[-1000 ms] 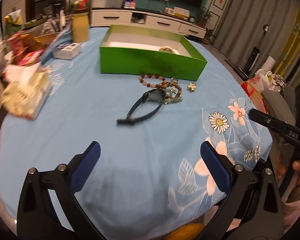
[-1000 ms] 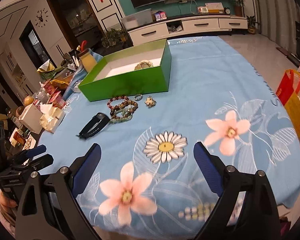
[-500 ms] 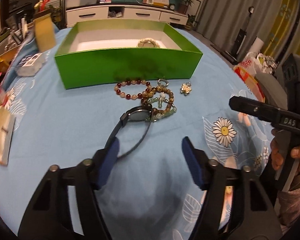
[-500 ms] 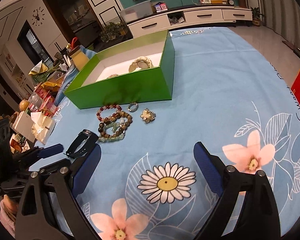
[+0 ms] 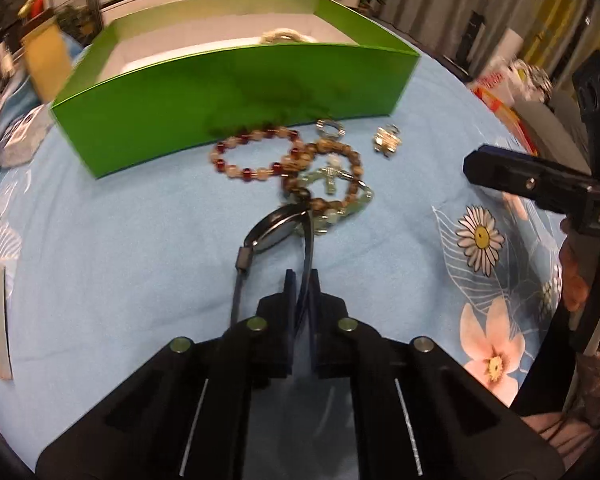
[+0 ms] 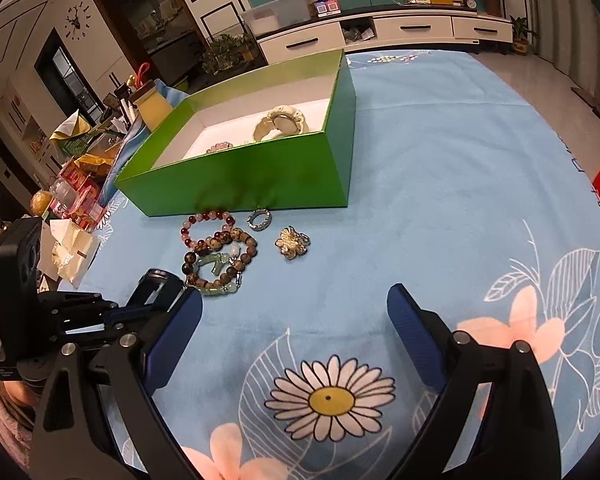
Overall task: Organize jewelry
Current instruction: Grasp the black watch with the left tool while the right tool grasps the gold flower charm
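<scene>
A black watch [image 5: 278, 230] lies on the blue floral tablecloth [image 5: 120, 240] in front of the green box [image 5: 236, 92]. My left gripper [image 5: 303, 277] is closing to a tight pinch on the watch's right strap, pads pressed against it. Past the watch lie a red-and-white bead bracelet [image 5: 244, 174], a brown bead bracelet [image 5: 356, 168], a pale green cross piece [image 5: 331, 172], a ring [image 5: 331, 128] and a gold brooch [image 5: 387, 141]. My right gripper [image 6: 294, 296] hovers open above the cloth, near the brooch [image 6: 292, 242], with nothing between its fingers. In its view the left gripper [image 6: 112, 312] sits at the left.
Inside the green box [image 6: 240, 176] are a cream bracelet [image 6: 280, 122] and a pink bead bracelet [image 6: 220, 146]. Packets, a jar and clutter [image 6: 76, 196] crowd the table's left edge. The right gripper [image 5: 500, 168] and a hand enter the left wrist view from the right.
My left gripper has moved forward and down to the watch and gone from wide open to shut on its strap. The right gripper has come nearer to the jewelry and stays open.
</scene>
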Action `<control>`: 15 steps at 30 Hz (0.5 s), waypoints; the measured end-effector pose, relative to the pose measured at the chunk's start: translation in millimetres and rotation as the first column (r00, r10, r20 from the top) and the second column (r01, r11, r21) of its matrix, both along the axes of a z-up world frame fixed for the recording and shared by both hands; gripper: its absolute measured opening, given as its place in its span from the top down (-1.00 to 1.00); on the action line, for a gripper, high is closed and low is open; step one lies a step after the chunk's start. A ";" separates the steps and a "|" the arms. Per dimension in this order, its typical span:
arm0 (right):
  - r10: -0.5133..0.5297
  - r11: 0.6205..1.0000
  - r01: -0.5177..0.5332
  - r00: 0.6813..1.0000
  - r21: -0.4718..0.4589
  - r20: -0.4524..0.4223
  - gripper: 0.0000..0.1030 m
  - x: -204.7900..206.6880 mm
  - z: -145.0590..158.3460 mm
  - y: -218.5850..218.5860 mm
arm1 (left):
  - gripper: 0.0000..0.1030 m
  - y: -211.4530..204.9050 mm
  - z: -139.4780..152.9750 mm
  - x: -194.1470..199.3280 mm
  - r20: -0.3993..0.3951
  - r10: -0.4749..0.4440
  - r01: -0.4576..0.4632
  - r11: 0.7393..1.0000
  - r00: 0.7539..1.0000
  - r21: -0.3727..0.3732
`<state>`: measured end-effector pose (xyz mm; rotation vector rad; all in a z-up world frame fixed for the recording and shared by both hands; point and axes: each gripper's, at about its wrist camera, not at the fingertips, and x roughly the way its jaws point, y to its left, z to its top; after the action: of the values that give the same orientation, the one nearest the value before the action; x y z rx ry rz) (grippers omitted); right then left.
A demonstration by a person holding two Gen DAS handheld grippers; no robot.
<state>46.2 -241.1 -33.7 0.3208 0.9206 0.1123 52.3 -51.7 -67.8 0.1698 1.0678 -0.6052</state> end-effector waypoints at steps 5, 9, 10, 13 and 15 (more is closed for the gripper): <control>0.010 1.000 -0.010 1.000 -0.024 -0.009 -0.82 9.3 -5.9 4.5 | 0.95 27.9 12.4 -1.1 -0.011 0.113 -0.113 0.987 0.994 -0.113; 0.012 0.999 -0.012 1.000 -0.053 -0.002 -0.70 19.6 -9.9 8.3 | 0.95 44.3 26.0 -6.7 0.009 0.156 -0.153 0.975 0.988 -0.163; 0.015 0.998 -0.015 1.000 -0.059 0.001 -0.61 22.5 -10.5 9.1 | 0.95 46.2 27.8 -6.0 0.009 0.164 -0.160 0.973 0.986 -0.169; 0.021 0.996 -0.019 1.000 -0.091 0.019 -0.35 30.3 -13.1 12.0 | 0.95 51.0 31.0 -3.5 0.008 0.185 -0.181 0.967 0.983 -0.181; 0.024 0.994 -0.022 0.999 -0.103 0.023 -0.20 36.0 -15.4 13.5 | 0.95 52.8 32.1 -3.7 0.003 0.189 -0.185 0.964 0.982 -0.193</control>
<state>82.2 -227.6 -49.1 0.2132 0.9029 0.0892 48.6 1.2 -35.7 -0.0923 0.9859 -0.5303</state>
